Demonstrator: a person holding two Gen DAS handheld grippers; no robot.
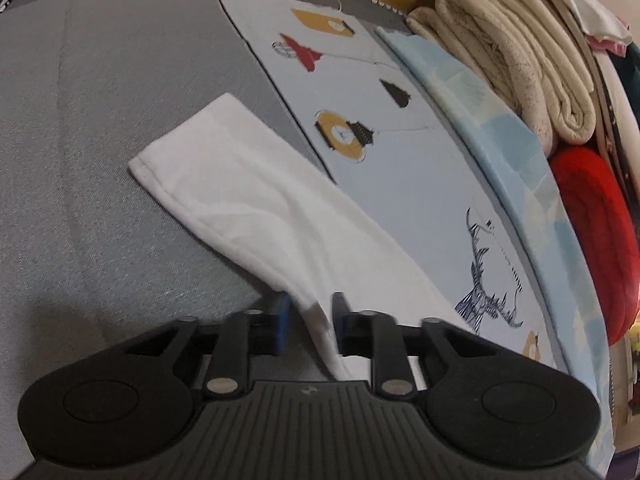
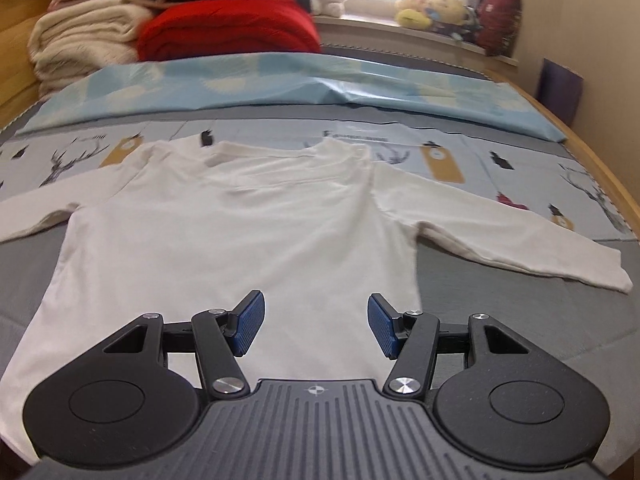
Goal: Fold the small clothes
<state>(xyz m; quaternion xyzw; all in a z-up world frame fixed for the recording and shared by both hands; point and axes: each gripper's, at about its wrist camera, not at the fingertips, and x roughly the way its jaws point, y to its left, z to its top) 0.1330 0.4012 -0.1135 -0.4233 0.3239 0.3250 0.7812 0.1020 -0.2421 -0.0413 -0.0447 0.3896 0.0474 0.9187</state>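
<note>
Two grippers are working over one white long-sleeved shirt (image 2: 224,216), which is lying flat on a grey mattress (image 1: 100,128), collar toward the far blankets and both sleeves spread outward. Left gripper (image 1: 310,320) is pinching a raised fold of the white sleeve (image 1: 248,208): its blue-padded fingers (image 1: 282,322) are standing close together with the cloth rising between them, though whether both pads are pressing fully is hard to tell. Right gripper (image 2: 316,326) is hovering over the lower body of the shirt with its ribbed blue pads (image 2: 252,320) spread wide and holding nothing. Sleeve fabric is looking soft and matte, with a stitched hem at the cuff. Beyond the shirt, a pale printed sheet (image 1: 384,152) with deer and lantern motifs is lying flat; a light blue cover (image 2: 280,80) is sitting behind it. Stacked cream blankets (image 1: 504,52) and a red quilted blanket (image 1: 592,236) are resting at the edge.
</note>
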